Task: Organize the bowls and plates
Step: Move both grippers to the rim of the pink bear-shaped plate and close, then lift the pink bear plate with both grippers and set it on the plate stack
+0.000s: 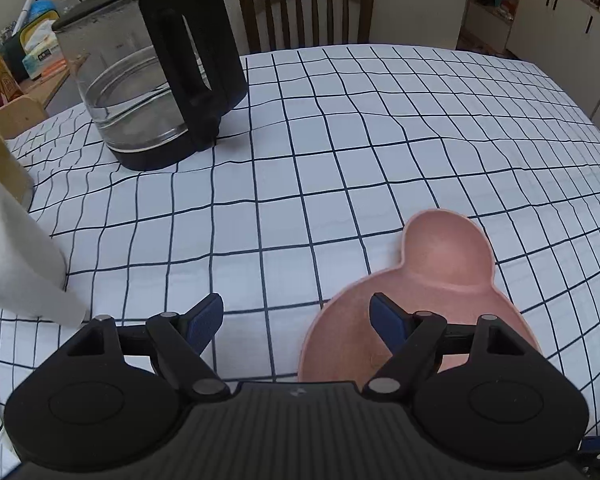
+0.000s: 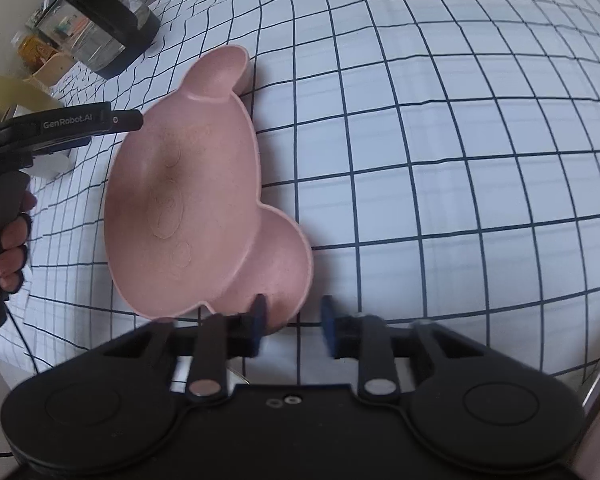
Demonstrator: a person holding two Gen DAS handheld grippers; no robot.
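A pink bear-shaped bowl with two round ears lies on the checked tablecloth, in the left wrist view point(image 1: 440, 276) and in the right wrist view point(image 2: 188, 200). My left gripper point(image 1: 296, 320) is open; its right finger hangs over the bowl's left side, its left finger over the cloth. My right gripper point(image 2: 293, 322) is open, its fingers astride the rim of the bowl's near ear, one inside and one outside. The left gripper also shows in the right wrist view point(image 2: 100, 122), above the bowl's far-left edge, in a hand.
A glass kettle with a black handle point(image 1: 152, 68) stands at the back left of the table. A white cup point(image 1: 12, 256) and a yellowish object point(image 1: 0, 160) stand at the left edge. A wooden chair point(image 1: 306, 8) is behind the table.
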